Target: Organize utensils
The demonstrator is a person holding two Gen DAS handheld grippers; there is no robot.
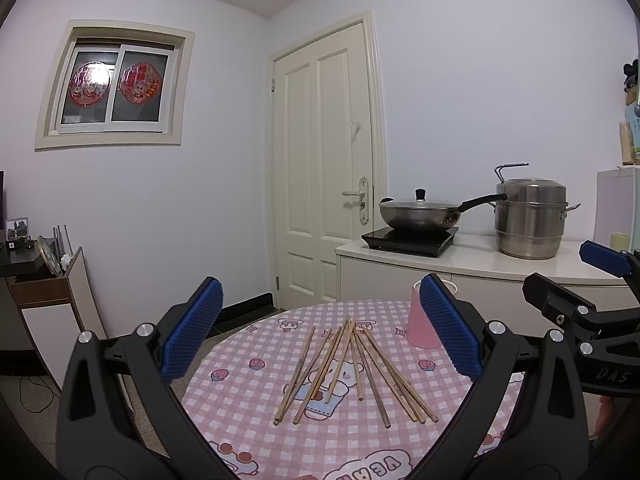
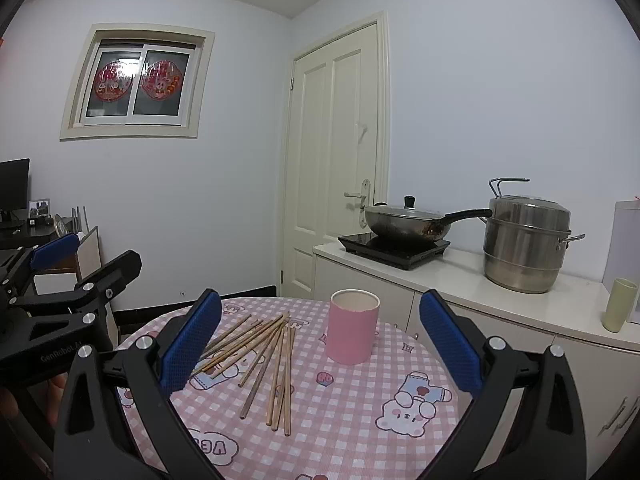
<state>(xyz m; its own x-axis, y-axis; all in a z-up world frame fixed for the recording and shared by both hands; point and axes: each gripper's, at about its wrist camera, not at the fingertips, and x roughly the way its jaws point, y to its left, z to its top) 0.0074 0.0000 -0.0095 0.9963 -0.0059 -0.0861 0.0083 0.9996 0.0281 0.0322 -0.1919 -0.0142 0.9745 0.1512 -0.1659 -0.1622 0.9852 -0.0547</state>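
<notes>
Thin wooden chopsticks [image 2: 264, 360] lie fanned just left of the pink cylindrical holder [image 2: 352, 326]. Both the left gripper [image 1: 320, 340] and right gripper [image 2: 320, 340] gape wide, empty (hovering). Best pinch one stick mid-length, squarely.

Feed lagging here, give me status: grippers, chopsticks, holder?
Left gripper open, right gripper open, both empty. Chopsticks loose on the table. Pink holder upright beside them, empty. Nothing blocking.

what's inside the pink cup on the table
Only the pale inner wall near the rim of the pink cup shows; no chopsticks stick out. Its bottom is hidden.
</notes>
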